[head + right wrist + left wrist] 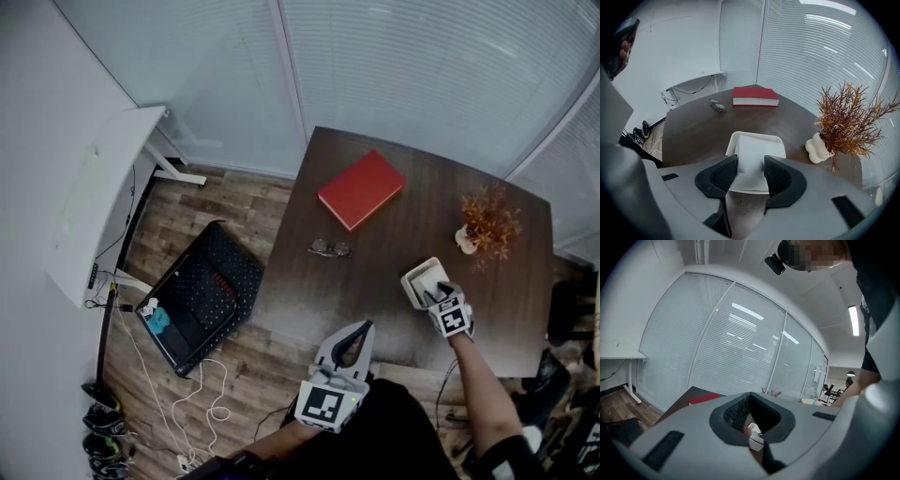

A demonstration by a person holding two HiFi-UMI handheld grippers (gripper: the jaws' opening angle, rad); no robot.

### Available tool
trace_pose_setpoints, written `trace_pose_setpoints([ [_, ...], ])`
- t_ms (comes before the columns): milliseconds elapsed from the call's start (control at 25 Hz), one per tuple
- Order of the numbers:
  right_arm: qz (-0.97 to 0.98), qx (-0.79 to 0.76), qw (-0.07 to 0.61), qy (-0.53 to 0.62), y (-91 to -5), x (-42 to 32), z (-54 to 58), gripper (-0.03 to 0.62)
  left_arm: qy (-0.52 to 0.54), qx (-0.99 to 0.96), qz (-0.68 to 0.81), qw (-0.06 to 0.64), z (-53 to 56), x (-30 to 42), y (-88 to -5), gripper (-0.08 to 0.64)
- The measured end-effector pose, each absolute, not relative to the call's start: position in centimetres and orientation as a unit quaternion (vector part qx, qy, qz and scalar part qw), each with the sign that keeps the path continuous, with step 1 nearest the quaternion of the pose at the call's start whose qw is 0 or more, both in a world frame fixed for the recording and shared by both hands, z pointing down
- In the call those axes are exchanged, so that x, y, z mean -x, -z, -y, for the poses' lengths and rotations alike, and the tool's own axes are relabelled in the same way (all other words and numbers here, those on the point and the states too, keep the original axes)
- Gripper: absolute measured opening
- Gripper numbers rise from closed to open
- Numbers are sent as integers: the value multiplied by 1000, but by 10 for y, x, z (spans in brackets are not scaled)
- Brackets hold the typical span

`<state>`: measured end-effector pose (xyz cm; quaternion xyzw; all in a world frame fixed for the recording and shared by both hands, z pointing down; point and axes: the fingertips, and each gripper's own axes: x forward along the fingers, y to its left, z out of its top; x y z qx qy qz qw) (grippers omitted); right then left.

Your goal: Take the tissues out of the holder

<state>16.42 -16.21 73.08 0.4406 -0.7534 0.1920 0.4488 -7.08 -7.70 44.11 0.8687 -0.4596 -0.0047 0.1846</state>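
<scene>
- Nearest the person, the left tongs (364, 328) hang over the near edge of the desk (394, 239), their jaws together with nothing between them; the left gripper view shows the tips meeting (750, 394).
- Just beyond and to the right, the right tongs (433, 294) tilt steeply down into the white holder (417, 279).
- Seen from the right gripper view, the jaws (750, 164) are clamped on the tissues (757, 149), one pad on each side of the white stack.
- That stack still sits inside the holder's rim (740, 137), on the desk's right half.
- Farther in, a pair of glasses (329, 248) lies near the desk's middle.
- To the right, a white vase of dried orange sprigs (487, 223) stands near the holder but apart from it.
- Farthest back, a red book (361, 188) lies flat, with white blinds (422, 66) behind it.
</scene>
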Motion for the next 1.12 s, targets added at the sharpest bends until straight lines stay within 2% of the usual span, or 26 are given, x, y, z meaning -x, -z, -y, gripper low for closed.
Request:
trace_pose_setpoints([
  [120, 754, -447, 444, -186, -720, -163, 161, 154, 6, -870, 457, 184, 75, 70, -440, -5],
  [400, 750, -451, 446, -185, -717, -168, 157, 137, 8, -875, 449, 182, 71, 64, -437, -5],
  [1120, 767, -461, 418, -156, -682, -158, 150, 129, 16, -880, 439, 183, 62, 58, -433, -5],
])
